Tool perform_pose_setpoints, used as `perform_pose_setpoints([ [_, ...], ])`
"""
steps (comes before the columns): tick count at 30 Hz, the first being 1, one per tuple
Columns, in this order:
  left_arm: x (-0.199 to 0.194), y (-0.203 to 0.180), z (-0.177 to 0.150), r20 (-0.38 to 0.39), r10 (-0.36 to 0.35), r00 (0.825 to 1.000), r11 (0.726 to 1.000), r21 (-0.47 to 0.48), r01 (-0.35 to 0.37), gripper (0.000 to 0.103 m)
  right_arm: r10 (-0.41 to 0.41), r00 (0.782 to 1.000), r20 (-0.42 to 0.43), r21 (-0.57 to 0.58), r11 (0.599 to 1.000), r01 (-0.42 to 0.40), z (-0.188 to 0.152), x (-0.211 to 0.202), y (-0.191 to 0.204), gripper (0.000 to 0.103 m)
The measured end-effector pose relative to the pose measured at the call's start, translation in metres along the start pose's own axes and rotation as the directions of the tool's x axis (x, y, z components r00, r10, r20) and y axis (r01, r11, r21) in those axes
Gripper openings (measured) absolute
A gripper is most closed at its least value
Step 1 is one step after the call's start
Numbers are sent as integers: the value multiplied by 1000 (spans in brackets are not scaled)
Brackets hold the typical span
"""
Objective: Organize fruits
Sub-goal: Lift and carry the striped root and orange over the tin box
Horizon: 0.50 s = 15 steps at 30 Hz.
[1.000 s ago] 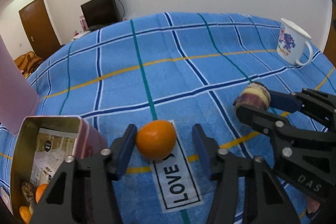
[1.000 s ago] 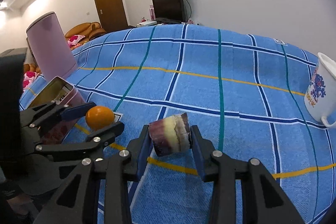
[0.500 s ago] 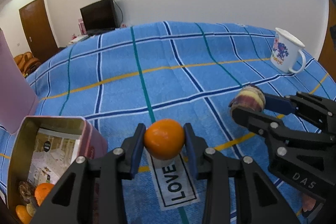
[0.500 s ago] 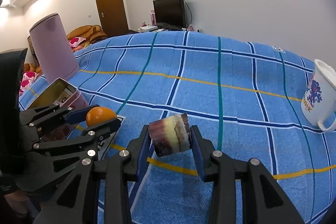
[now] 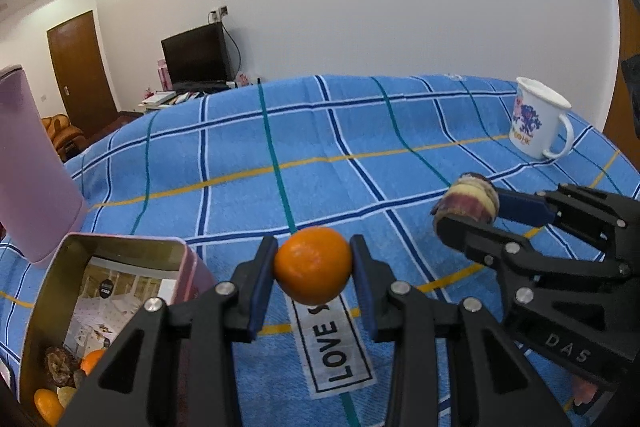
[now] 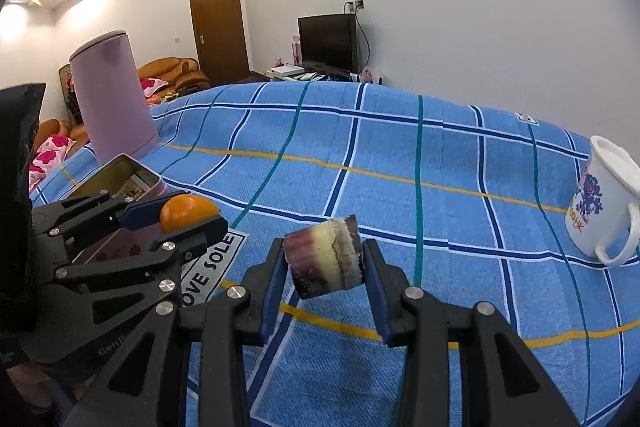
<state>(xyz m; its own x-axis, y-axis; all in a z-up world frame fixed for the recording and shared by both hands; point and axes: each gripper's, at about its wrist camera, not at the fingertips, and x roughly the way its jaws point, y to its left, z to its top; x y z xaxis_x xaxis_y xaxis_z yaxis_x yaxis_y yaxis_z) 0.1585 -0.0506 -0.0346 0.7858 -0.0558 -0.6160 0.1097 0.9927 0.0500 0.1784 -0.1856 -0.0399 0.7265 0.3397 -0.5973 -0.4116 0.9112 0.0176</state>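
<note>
Left gripper clamps the orange, right gripper the purple chunk; next, carry both to the tin at near left.

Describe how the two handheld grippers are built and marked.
Both the left gripper and the right gripper are black plastic linkages joined by silver screws, with blue pads lining the fingers. The right one carries raised "DAS" lettering on its side.

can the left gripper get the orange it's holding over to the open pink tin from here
Probably yes. The left gripper, shut on the round orange, is just beside the open pink metal tin, with nothing between them; the right gripper sits on the far side.
</note>
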Motion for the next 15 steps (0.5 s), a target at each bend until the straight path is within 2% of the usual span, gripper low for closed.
perform_pose_setpoints([
  [15, -14, 1, -3, 75, 21, 997, 1000, -2, -21, 38, -8, 998, 64, -21, 1000, 9, -1, -12, 4, 39],
])
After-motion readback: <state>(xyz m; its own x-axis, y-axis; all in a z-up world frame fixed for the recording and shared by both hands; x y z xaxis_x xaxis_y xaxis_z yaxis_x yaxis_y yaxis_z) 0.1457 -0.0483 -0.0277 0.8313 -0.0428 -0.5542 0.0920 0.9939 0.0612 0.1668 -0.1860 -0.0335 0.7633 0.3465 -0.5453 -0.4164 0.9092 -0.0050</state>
